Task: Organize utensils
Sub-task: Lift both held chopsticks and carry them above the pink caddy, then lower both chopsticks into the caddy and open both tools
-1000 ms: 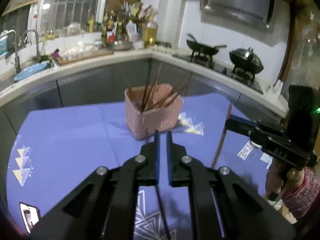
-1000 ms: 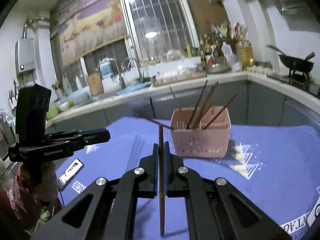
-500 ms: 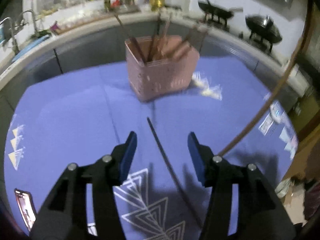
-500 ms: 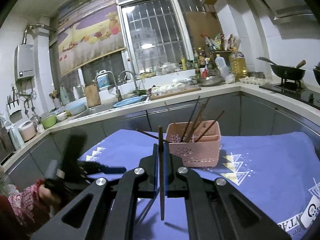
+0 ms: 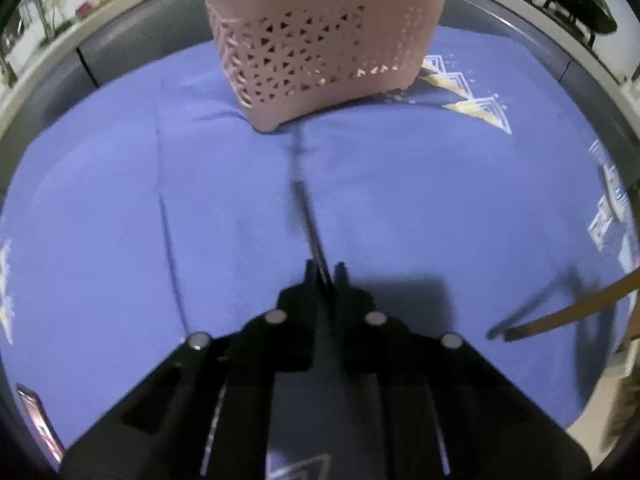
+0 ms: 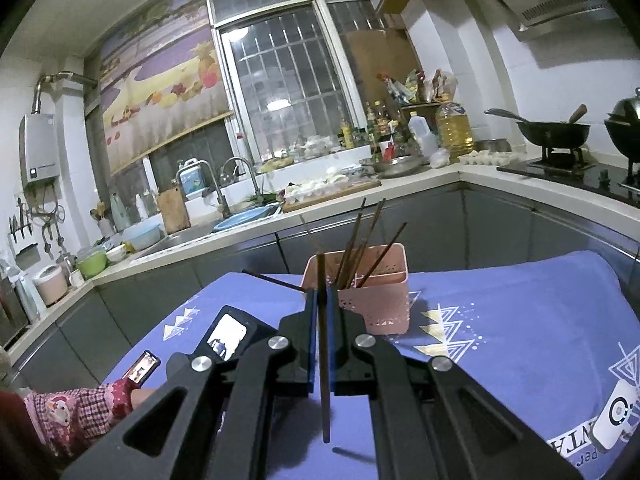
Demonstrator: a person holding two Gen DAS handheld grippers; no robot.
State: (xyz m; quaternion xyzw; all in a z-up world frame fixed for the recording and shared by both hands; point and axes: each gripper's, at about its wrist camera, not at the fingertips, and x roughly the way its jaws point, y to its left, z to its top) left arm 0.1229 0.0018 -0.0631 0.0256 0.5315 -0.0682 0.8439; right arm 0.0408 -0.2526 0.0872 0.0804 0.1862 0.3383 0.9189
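Dark chopstick point(image 5: 308, 220) now pinched by the left gripper point(image 5: 323, 276)

Half a second back its jaws were spread; brown chopstick point(image 6: 323, 344) is kept clamped in the right gripper point(image 6: 322, 300), pink basket point(image 6: 380, 304) next, probably.

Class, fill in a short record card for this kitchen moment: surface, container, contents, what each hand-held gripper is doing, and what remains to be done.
Surface: blue tablecloth
Container: pink perforated basket, upright
Contents: several chopsticks, leaning
Left hand-held gripper: shut on a dark chopstick low over the cloth, pointing at the basket
Right hand-held gripper: shut on a brown chopstick, held upright
Remaining: both held chopsticks not yet in the basket
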